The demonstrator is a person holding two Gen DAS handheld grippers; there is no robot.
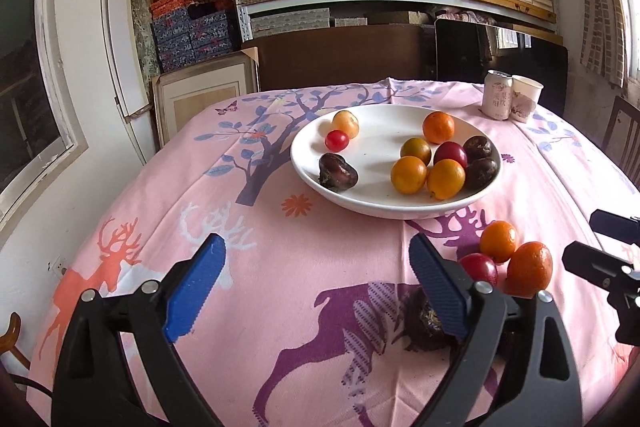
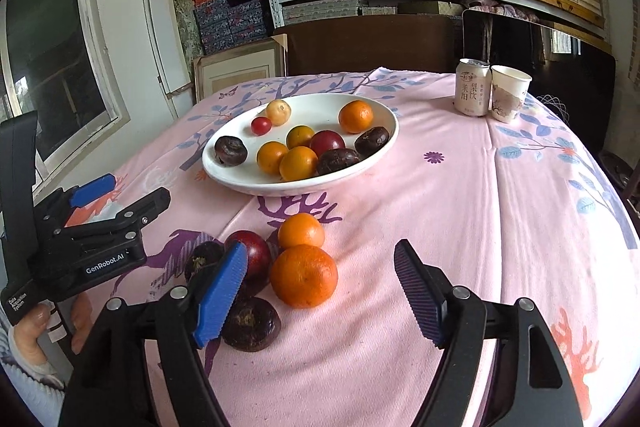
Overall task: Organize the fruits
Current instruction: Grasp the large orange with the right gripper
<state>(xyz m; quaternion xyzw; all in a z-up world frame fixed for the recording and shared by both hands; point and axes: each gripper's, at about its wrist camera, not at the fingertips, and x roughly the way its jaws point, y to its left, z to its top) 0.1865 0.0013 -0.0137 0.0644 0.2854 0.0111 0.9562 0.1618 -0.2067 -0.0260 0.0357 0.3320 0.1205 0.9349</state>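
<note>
Both claws, left [image 1: 316, 283] and right [image 2: 320, 291], are gaping empty; the right should be straddling the big orange [image 2: 303, 275] squarely, then carrying it to the plate [image 2: 224, 171].

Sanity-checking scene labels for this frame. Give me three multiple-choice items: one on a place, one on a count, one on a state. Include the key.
1. Where does the can stand?
A. on a shelf
B. on the cloth, right beside the paper cup
C. on the floor

2. In the right wrist view, how many fruits lie outside the plate?
A. two
B. five
C. nine

3. The right hand-held gripper is:
A. shut on an orange
B. shut on nothing
C. open, gripping nothing

Key:
1 B: can and cup stand side by side at the far right of the cloth.
2 B: small orange, large orange, red fruit, far dark fruit, near dark fruit.
3 C: its pads stand wide apart, pressing on nothing.
</note>
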